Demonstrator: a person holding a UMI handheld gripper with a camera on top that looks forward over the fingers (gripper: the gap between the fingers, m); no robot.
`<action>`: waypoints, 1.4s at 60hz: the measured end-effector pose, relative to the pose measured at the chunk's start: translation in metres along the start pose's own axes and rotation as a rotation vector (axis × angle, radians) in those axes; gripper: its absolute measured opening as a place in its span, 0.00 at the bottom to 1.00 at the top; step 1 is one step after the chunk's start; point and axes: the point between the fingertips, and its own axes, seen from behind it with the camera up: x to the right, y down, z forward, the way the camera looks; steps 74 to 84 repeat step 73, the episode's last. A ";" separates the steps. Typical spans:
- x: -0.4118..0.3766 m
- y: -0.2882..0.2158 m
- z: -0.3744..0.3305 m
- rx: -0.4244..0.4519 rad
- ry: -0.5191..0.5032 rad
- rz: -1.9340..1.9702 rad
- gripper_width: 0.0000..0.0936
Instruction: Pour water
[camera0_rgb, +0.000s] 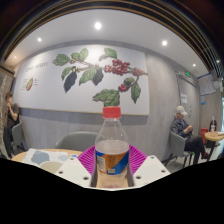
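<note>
Between claw (111, 168) fingers, bottle (112, 147)

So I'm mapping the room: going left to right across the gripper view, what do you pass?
Standing person → leaf mural → bottle between the fingers → seated person.

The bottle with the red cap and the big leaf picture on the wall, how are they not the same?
The bottle stands upright between the fingers of the hand-held gripper, right up close; the leaf picture hangs flat on the wall far beyond them. The bottle is clear with brownish liquid inside; the picture is white with green leaves. The bottle has a red cap; the picture has small red berries. Both show some red.
</note>
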 end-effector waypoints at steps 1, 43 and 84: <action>-0.001 -0.005 0.000 0.022 0.001 -0.004 0.44; 0.015 0.005 -0.016 -0.232 -0.009 0.058 0.90; -0.034 -0.001 -0.246 -0.275 -0.232 0.163 0.91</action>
